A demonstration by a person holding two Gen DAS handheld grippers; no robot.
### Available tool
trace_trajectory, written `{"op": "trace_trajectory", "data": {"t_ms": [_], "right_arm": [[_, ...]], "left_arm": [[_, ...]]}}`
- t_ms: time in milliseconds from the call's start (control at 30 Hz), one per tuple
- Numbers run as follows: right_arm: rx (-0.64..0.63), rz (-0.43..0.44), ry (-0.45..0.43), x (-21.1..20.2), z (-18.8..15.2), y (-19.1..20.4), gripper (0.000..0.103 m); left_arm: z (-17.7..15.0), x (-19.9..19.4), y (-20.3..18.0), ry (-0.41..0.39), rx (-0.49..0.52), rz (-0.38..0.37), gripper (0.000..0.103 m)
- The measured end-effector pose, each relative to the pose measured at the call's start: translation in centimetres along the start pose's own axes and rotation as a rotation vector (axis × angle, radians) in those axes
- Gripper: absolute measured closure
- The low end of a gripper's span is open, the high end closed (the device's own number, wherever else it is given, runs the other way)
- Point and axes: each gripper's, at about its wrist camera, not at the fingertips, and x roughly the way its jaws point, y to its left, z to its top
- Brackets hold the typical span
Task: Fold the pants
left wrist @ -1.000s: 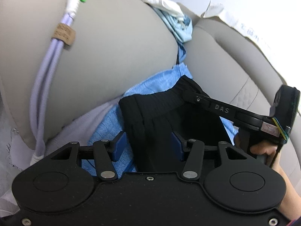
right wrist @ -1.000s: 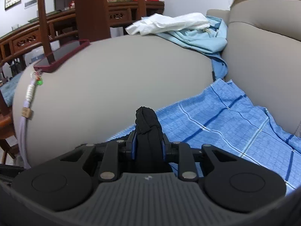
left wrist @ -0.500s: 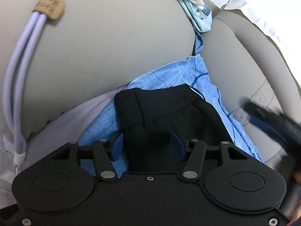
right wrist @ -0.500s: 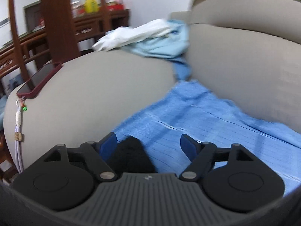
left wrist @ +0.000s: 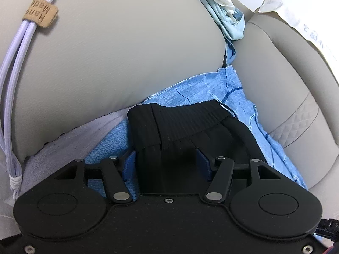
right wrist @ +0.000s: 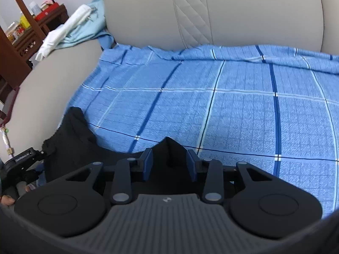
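On the sofa's blue sheet [right wrist: 233, 105], right tool [right wrist: 169, 165] has shifted, closing around pants [left wrist: 180, 118]; left tool [left wrist: 165, 165] grips them

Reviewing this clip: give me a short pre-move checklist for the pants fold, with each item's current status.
1. Black pants lie on the blue checked sheet: ok.
2. Left tongs have pants fabric between the pads: ok; firm pinch: cannot tell.
3. Right tongs are closing around a pants edge; secure grip: cannot tell.
4. Sheet ahead of the right tongs bare for laying the fold: ok.
5. Waistband flat, unbunched: not ok.
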Motion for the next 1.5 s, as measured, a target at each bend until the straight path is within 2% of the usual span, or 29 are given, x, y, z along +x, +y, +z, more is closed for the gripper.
{"op": "trace_trajectory", "data": {"t_ms": [33, 67, 133, 167, 200, 267, 333, 367, 400, 467, 533, 633, 733, 833, 867, 933, 1000, 1033, 1067, 1167, 1267, 1300, 1400, 1500], "right_arm": [[0.007, 0.008, 0.002, 0.5, 0.0, 0.1, 0.057], [0.013, 0.017, 0.005, 1.1, -0.1, 0.3, 0.046], [0.002, 0.033, 0.017, 1.9, -0.2, 0.8, 0.04], [-0.012, 0.032, 0.034, 2.8, -0.2, 1.4, 0.041], [-0.017, 0.024, 0.051, 3.5, -0.3, 1.7, 0.054], [-0.044, -0.047, 0.027, 4.4, -0.8, 2.8, 0.09], [-0.028, -0.078, -0.027, 4.3, -1.1, 3.1, 0.094], [-0.005, -0.089, -0.06, 4.0, -1.2, 2.9, 0.096], [-0.004, -0.118, -0.106, 3.6, -1.2, 2.9, 0.096], [-0.001, -0.167, -0.194, 3.0, -0.8, 2.6, 0.097], [0.02, -0.202, -0.242, 2.8, 0.1, 2.1, 0.097], [0.061, -0.211, -0.276, 3.1, 2.1, 1.2, 0.097], [0.013, -0.227, -0.238, 5.0, 3.5, 1.2, 0.095], [0.002, -0.239, -0.178, 7.3, 3.4, 0.6, 0.089], [-0.008, -0.244, -0.188, 7.7, 3.2, 0.3, 0.075], [-0.013, -0.223, -0.205, 7.5, 3.0, 0.1, 0.073], [-0.007, -0.192, -0.204, 6.9, 2.8, 0.2, 0.059], [-0.008, -0.186, -0.212, 6.1, 2.6, 0.4, 0.04], [-0.015, -0.191, -0.236, 5.1, 2.2, 0.6, 0.028], [-0.068, -0.196, -0.332, 1.1, -0.4, 1.1, 0.018], [-0.082, -0.231, -0.415, -3.2, -4.6, 0.4, 0.013], [-0.081, -0.257, -0.431, -4.6, -6.5, -0.4, 0.013], [-0.04, -0.38, -0.447, -8.5, -10.9, -3.7, 0.013], [0.107, -0.537, -0.445, -13.0, -15.1, -9.4, 0.013]], "left_arm": [[0.0, 0.0, -0.1, -0.002, 0.004, 0.003, 0.047], [0.0, 0.0, -0.1, -0.004, 0.004, 0.005, 0.047], [0.0, 0.0, 0.0, -0.004, -0.003, 0.002, 0.047], [0.1, 0.1, 0.0, -0.005, -0.01, 0.001, 0.047], [0.1, 0.1, 0.1, -0.004, -0.019, 0.0, 0.047], [0.2, 0.1, 0.2, -0.006, -0.034, 0.001, 0.047], [0.2, 0.1, 0.2, -0.01, -0.047, 0.009, 0.048], [0.2, 0.1, 0.1, -0.014, -0.054, 0.019, 0.054], [0.3, 0.2, 0.0, -0.019, -0.058, 0.035, 0.066], [0.7, 0.5, -0.3, -0.016, -0.065, 0.06, 0.076], [1.1, 1.0, -0.8, -0.031, -0.062, 0.08, 0.078], [1.4, 1.9, -2.1, -0.053, -0.026, 0.088, 0.08], [1.3, 2.4, -3.4, -0.077, 0.033, 0.126, 0.08], [1.5, 2.8, -3.8, -0.082, 0.04, 0.133, 0.081], [1.8, 2.9, -3.7, -0.083, 0.033, 0.132, 0.081], [2.3, 3.2, -3.5, -0.088, 0.01, 0.128, 0.081], [2.7, 3.5, -3.4, -0.087, 0.0, 0.14, 0.081], [2.7, 3.5, -3.5, -0.09, 0.004, 0.148, 0.081], [2.7, 3.4, -3.6, -0.092, 0.009, 0.153, 0.081], [2.1, 2.4, -4.6, -0.13, 0.045, 0.169, 0.076], [1.6, 0.7, -5.4, -0.192, 0.086, 0.172, 0.061], [1.3, 0.2, -5.6, -0.213, 0.093, 0.164, 0.06], [0.5, -1.3, -5.9, -0.25, 0.103, 0.128, 0.059], [-0.8, -2.3, -6.6, -0.247, 0.134, 0.065, 0.06]]}}
